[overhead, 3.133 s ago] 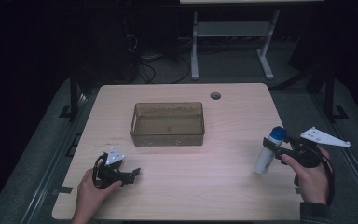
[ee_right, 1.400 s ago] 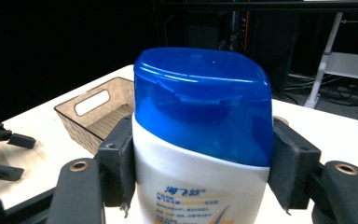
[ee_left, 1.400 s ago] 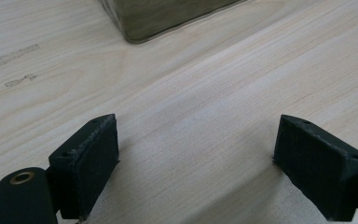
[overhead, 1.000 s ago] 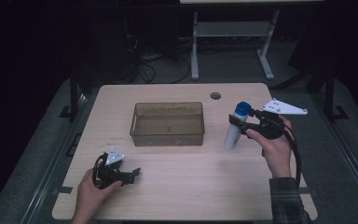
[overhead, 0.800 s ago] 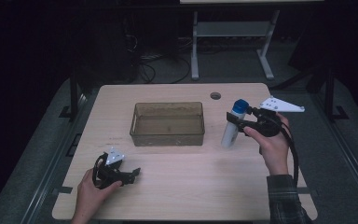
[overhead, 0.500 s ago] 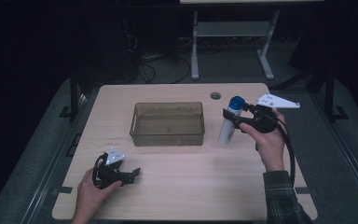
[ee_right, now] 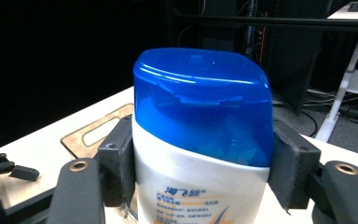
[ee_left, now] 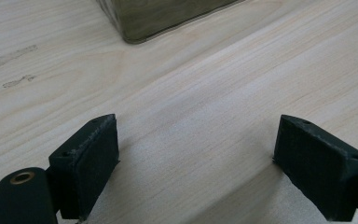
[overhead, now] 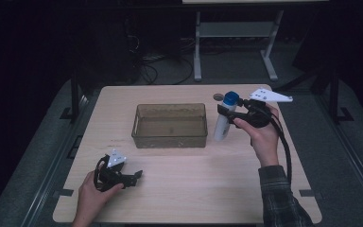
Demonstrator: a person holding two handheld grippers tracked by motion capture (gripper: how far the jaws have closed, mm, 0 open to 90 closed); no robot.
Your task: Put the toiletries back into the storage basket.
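While the left claw (overhead: 134, 177) sits low at the lower left of the frame with its jaws spread wide over bare counter (overhead: 194, 189) and nothing between them, the right claw (overhead: 224, 113) is clamped on a white shampoo bottle (overhead: 222, 124) just under its blue cap (ee_right: 200, 105). The bottle hangs upright, long axis vertical, just beside the right-hand wall of the clear plastic bin (overhead: 170, 125) at centre frame. The bin lies directly left of the bottle, so I'd judge a short carry leftward over the rim is what's called for, and the right hand is plainly the nearer one.

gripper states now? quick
Left gripper: open, holding nothing, low over the table.
Right gripper: closed on the blue-capped shampoo bottle.
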